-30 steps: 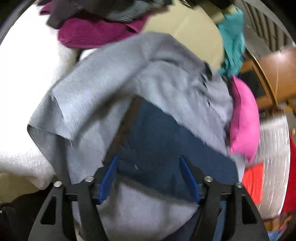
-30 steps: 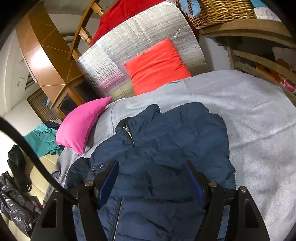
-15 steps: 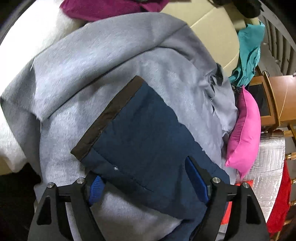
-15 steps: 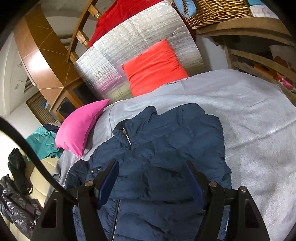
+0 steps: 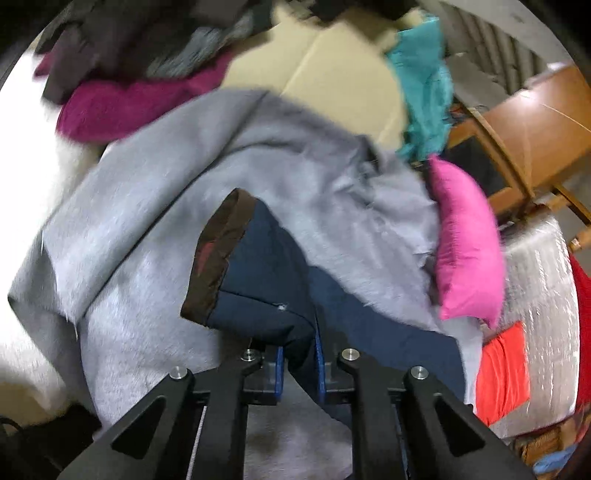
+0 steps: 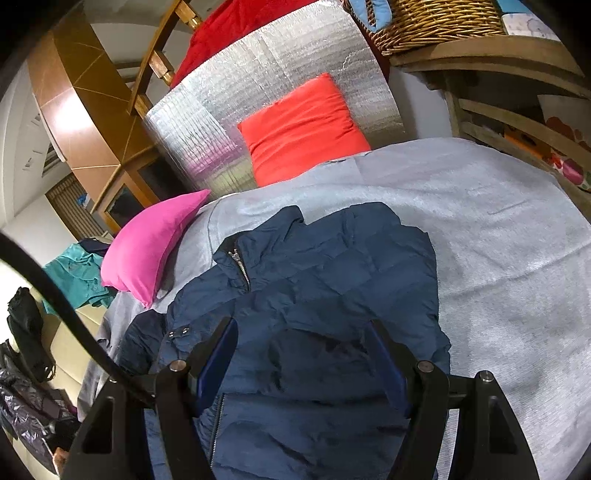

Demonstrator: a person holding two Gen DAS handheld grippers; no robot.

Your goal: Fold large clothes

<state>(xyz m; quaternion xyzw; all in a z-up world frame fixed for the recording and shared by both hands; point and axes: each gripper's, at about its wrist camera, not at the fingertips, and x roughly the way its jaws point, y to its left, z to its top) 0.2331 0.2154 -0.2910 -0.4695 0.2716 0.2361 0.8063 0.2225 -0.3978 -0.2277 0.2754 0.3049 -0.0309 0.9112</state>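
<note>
Pinching the navy sleeve [image 5: 258, 280] between its blue pads, the left gripper [image 5: 298, 363] has its jaws drawn close together on the fabric, the sleeve bunching up from the pads and ending in a dark brown cuff [image 5: 216, 258] that stands raised over the grey blanket [image 5: 155, 236]; the right gripper [image 6: 301, 360] hangs with its jaws spread wide above the body of the navy puffer jacket [image 6: 332, 288], nothing between its pads; the jacket lies on the same grey blanket, front side up, its zip [image 6: 242, 271] running up to the collar at the far end and a small snap tab [image 6: 177, 332] showing near the left blue pad; the sleeve runs off to the left side of the jacket, over the blanket's rumpled edge; just beyond that edge a pink cushion [image 6: 151, 251] rests on the blanket, and farther back an orange-red cushion [image 6: 303, 125] leans against a silver quilted panel [image 6: 229, 107]; past the blanket in the left wrist view, which is blurred, lie a magenta garment [image 5: 125, 107], a teal garment [image 5: 424, 96] and a cream sofa cushion [image 5: 332, 77]; a wicker basket [image 6: 436, 18] sits on a wooden shelf at the far right
</note>
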